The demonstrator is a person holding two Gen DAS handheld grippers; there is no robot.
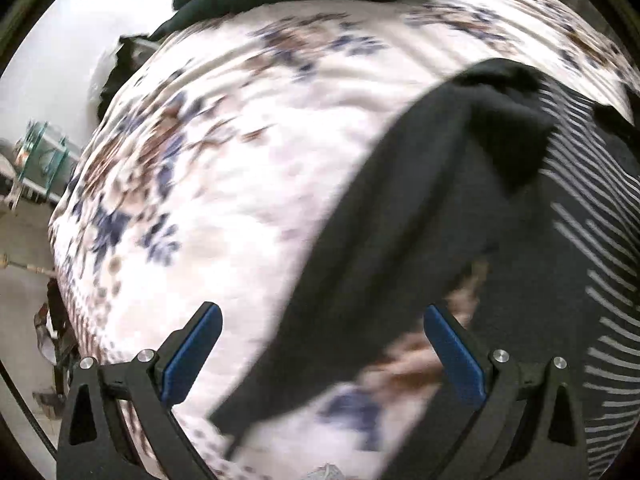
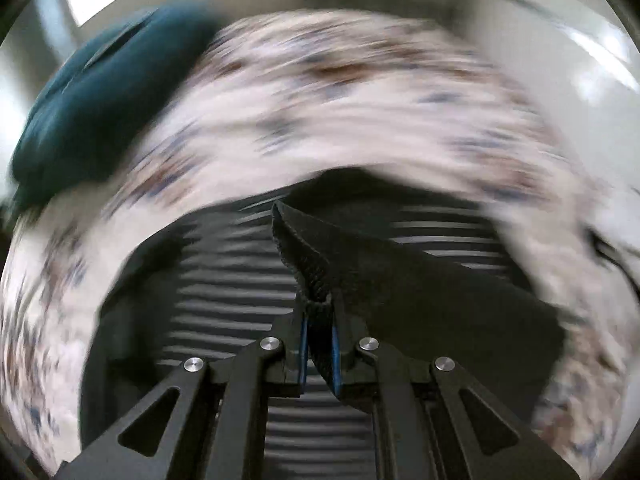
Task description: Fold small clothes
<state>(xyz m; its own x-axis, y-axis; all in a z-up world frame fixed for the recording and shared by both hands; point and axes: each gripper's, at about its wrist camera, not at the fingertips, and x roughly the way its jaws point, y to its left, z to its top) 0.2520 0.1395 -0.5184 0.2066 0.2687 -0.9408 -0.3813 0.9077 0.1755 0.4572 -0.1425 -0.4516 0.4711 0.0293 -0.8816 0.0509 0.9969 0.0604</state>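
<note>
Black garment [image 2: 400, 272] edge sits clamped in right hand-held gripper [image 2: 319, 354]; left hand-held gripper [image 1: 322, 354] gapes wide, holding nothing.

floral bedspread [image 1: 248, 184] lies open; teal pile [image 2: 104, 108] blocks its far edge.

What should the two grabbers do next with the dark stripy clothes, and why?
Probably bring the left gripper onto the dark garment and close it. Its jaws stand open over the floral sheet, holding nothing, while the right gripper already pinches a black edge, so a fold needs a second hold.
</note>
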